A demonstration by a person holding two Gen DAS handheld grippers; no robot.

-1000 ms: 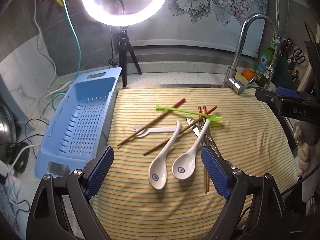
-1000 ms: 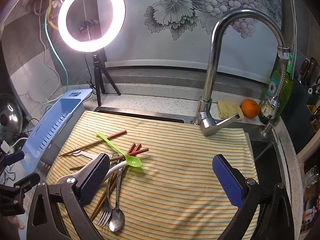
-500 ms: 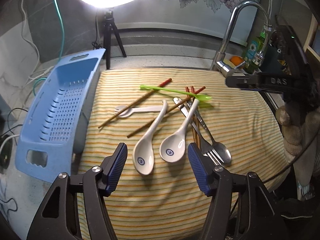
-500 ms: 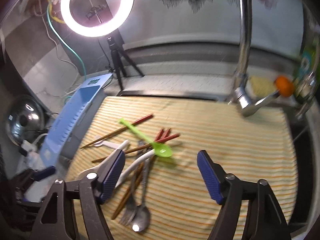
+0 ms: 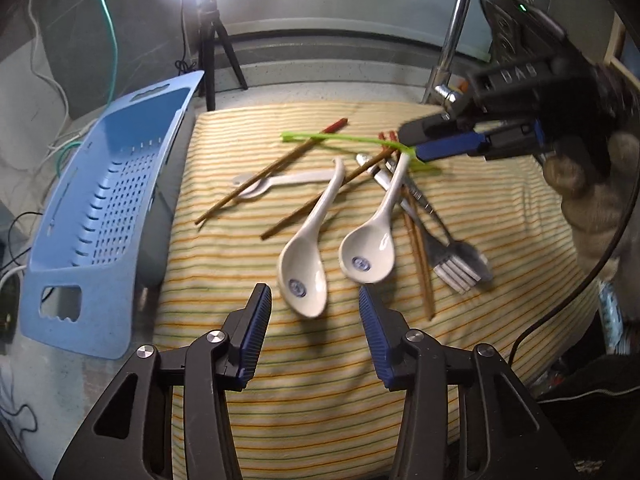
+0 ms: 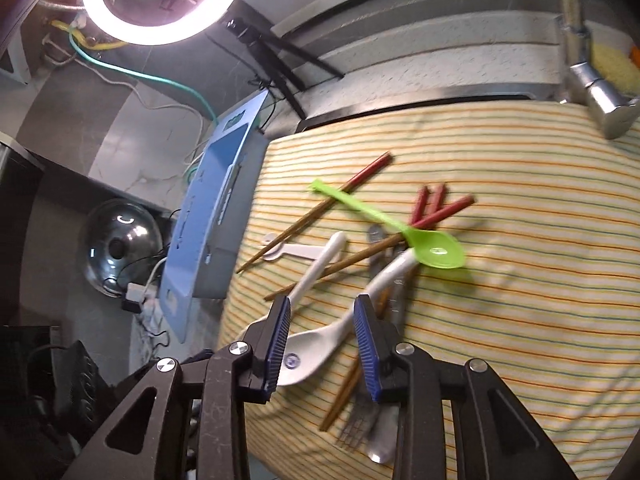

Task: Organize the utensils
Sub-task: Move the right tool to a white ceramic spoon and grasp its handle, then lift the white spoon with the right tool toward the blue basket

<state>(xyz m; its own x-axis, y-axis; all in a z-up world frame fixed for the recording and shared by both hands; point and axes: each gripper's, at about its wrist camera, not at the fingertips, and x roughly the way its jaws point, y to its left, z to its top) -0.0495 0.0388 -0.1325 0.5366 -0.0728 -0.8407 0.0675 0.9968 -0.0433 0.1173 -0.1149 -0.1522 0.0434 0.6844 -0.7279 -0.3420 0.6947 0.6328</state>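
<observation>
Nothing is sorted yet: the blue drainer basket (image 5: 100,216) holds nothing, every utensil still lies jumbled on the striped cloth (image 5: 320,400), and the left gripper (image 5: 316,334) and right gripper (image 6: 322,344) hold nothing, jaws closing, above the white ceramic spoons (image 5: 304,268).

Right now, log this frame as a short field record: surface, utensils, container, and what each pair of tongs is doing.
surface: striped cloth laid over the sink area
utensils: two white ceramic spoons, green plastic spoon, small white plastic spoon, red-tipped chopsticks, metal fork, all in one loose crossed pile
container: blue perforated tray beside the cloth, nothing seen in it
left tongs: closing, hovering just short of the nearer ceramic spoon's bowl, holding nothing
right tongs: closing, a ceramic spoon seen between them, pads not yet pressing
</observation>
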